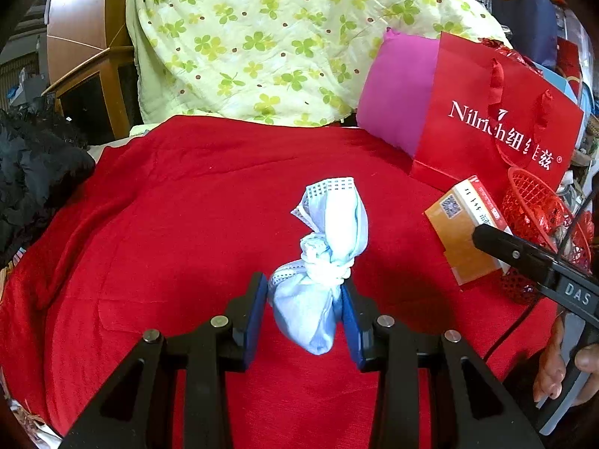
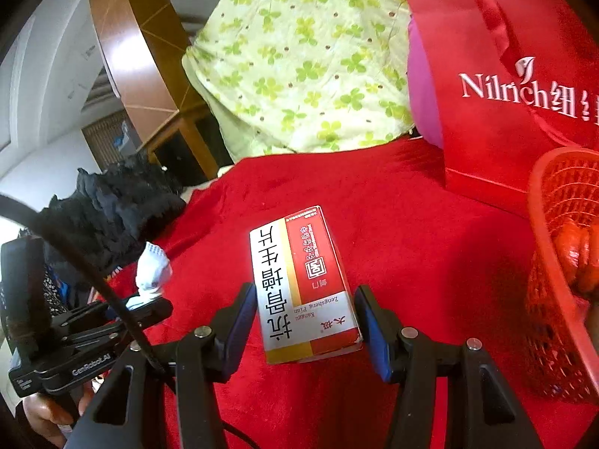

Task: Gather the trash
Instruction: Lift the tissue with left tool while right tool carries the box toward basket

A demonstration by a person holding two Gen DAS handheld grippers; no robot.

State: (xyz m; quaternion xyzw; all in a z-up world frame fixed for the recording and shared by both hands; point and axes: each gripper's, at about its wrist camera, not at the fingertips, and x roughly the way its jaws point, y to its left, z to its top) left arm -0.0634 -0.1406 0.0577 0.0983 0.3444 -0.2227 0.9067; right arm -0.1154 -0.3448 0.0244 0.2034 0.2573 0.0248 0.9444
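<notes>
My left gripper (image 1: 305, 308) is shut on a knotted light-blue face mask (image 1: 322, 262) and holds it above the red cloth (image 1: 179, 194). My right gripper (image 2: 305, 321) is shut on a white, red and orange medicine box (image 2: 303, 284), also held above the cloth. The box (image 1: 460, 232) and the right gripper's finger (image 1: 524, 258) show at the right of the left wrist view. The mask (image 2: 151, 269) and left gripper show at the left of the right wrist view. A red mesh basket (image 2: 561, 280) with some items inside stands just right of the box.
A red Nilrich paper bag (image 1: 486, 112) and a magenta cushion (image 1: 400, 89) stand at the back right. A green clover-print quilt (image 1: 269, 37) lies behind the red cloth. Black clothing (image 1: 33, 172) lies at the left edge. A wooden frame (image 1: 101, 52) stands behind.
</notes>
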